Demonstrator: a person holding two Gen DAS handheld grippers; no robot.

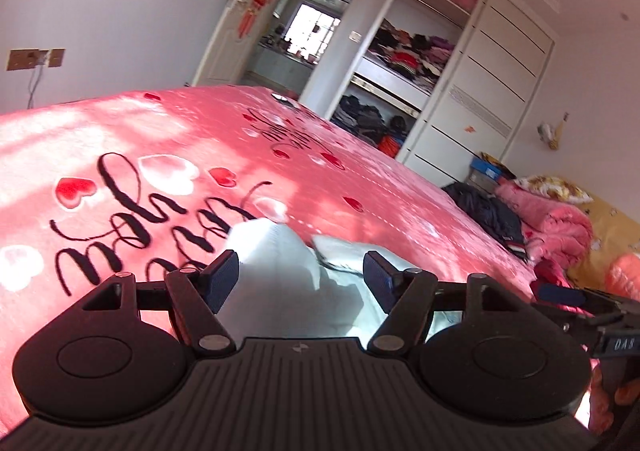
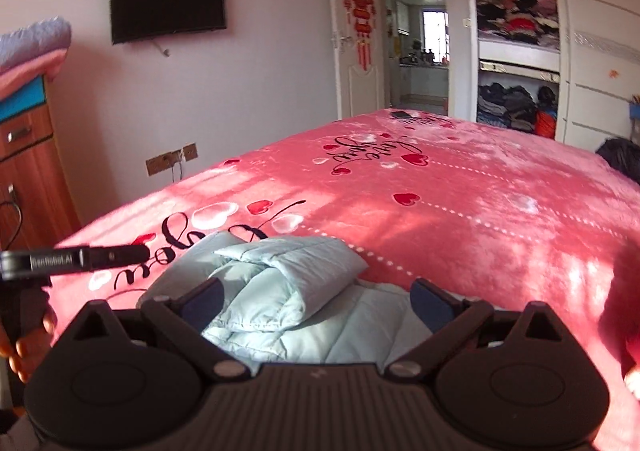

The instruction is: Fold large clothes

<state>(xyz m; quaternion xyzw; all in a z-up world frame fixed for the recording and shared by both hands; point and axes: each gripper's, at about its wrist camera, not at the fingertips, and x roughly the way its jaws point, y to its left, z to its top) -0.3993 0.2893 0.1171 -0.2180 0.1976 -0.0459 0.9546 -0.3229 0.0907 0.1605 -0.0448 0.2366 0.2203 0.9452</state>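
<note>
A pale blue quilted puffer jacket (image 2: 280,291) lies bunched on the near edge of a pink heart-printed plush bedspread (image 2: 460,187). The right gripper (image 2: 318,301) hangs over it, jaws spread wide, holding nothing. The left gripper (image 2: 120,254) pokes in from the left.

Left tongs (image 2: 80,257) body reads "GenRobot.AI"; right tongs (image 1: 592,325) "DAS"; blanket (image 2: 460,187) script "Love you".
</note>
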